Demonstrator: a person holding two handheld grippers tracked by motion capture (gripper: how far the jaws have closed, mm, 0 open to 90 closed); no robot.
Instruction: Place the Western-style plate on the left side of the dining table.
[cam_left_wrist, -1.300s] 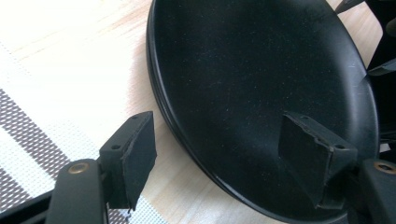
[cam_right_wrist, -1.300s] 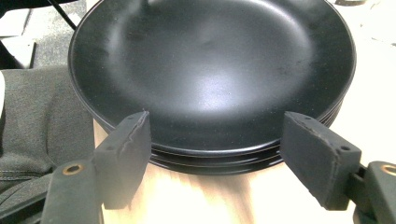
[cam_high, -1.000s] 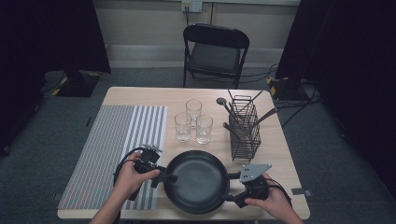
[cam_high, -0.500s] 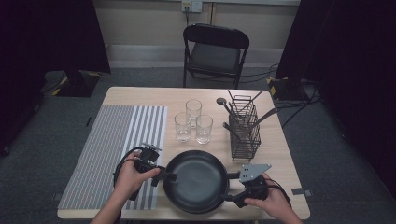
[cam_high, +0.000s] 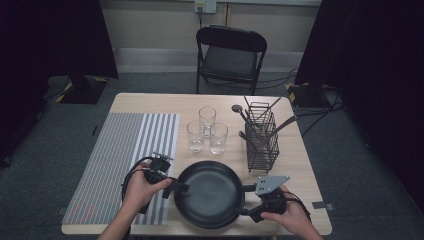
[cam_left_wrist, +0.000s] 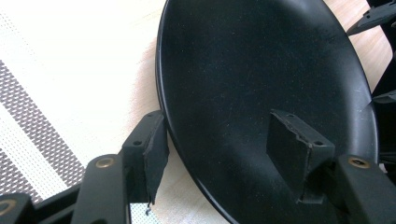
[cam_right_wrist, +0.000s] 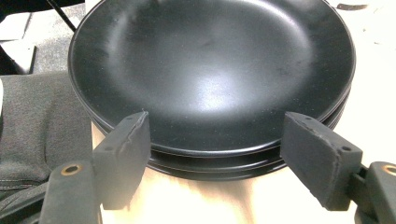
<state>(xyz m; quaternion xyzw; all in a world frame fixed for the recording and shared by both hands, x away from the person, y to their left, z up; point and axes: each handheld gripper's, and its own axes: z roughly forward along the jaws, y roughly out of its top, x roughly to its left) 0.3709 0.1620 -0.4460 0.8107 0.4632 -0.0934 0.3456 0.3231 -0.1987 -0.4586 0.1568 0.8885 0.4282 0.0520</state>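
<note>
Fingers first: on the left gripper (cam_left_wrist: 215, 168) they straddle the near rim of the top plate (cam_left_wrist: 271, 84), one pad (cam_left_wrist: 156, 154) outside on the counter side, the other (cam_left_wrist: 294, 149) over the plate's inner slope. They have just been closing in on that rim, with the plate's edge between them, but a sliver of gap shows at the outer pad, so I judge they are not yet pinching it. Over on the right gripper (cam_right_wrist: 229, 154) the fingers stand wide apart, one pad (cam_right_wrist: 123, 154) at each flank of the near edge of the plate stack (cam_right_wrist: 210, 70), and neither pad presses anything.

That right gripper view is the telling one: three or so black plates lie nested, rims layered, sitting on the counter (cam_right_wrist: 224, 205) right at its near edge.

From the high view, the stack (cam_high: 210, 192) sits at the front of the counter (cam_high: 300, 165) between the two hands, left hand (cam_high: 142, 187) and right hand (cam_high: 287, 215) flanking it. A striped mat (cam_high: 125, 160) lies to the left, three glasses (cam_high: 206, 132) stand behind, and a wire caddy (cam_high: 262, 137) holding utensils stands at the back right.

So where are we? By my reckoning, very early. Nothing is lifted, the mat carries no plate, and every plate is in the pile. Securing the top plate, raising it off the stack and setting it down is all left.
</note>
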